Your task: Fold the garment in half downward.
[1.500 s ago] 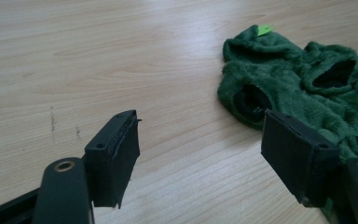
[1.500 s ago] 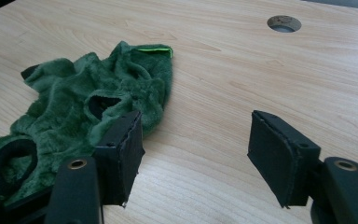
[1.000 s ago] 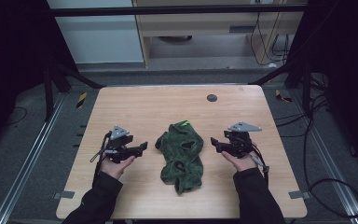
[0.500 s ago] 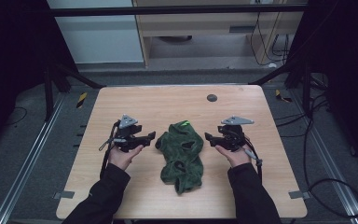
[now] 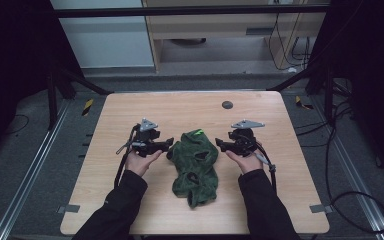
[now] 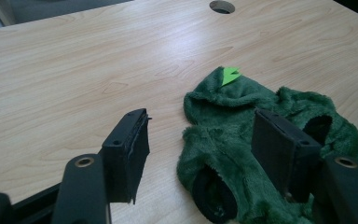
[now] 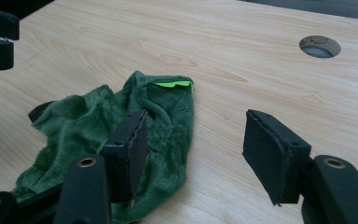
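Note:
A crumpled dark green fleece garment [image 5: 196,162] with a bright green tag [image 5: 198,132] lies in the middle of the wooden table [image 5: 130,110]. My left gripper [image 5: 169,145] is at the garment's left edge, and its jaws have just been closing. In the left gripper view, the left gripper [image 6: 205,144] stands open around the garment [image 6: 233,126] edge near a sleeve hole, pads apart from the cloth. My right gripper [image 5: 219,145] is at the garment's right edge, its jaws also just closing. The right gripper [image 7: 196,149] is open, with the garment [image 7: 88,126] edge reaching between its jaws.
A round cable hole [image 5: 227,104] sits toward the table's far edge. Bare wood lies to both sides of the garment. Black frame bars and cables [image 5: 340,165] surround the table on the floor.
Both hands have moved inward toward the garment and a little away from the person. Each gripper's tips now reach the cloth's edge, and both sets of jaws have narrowed slightly.

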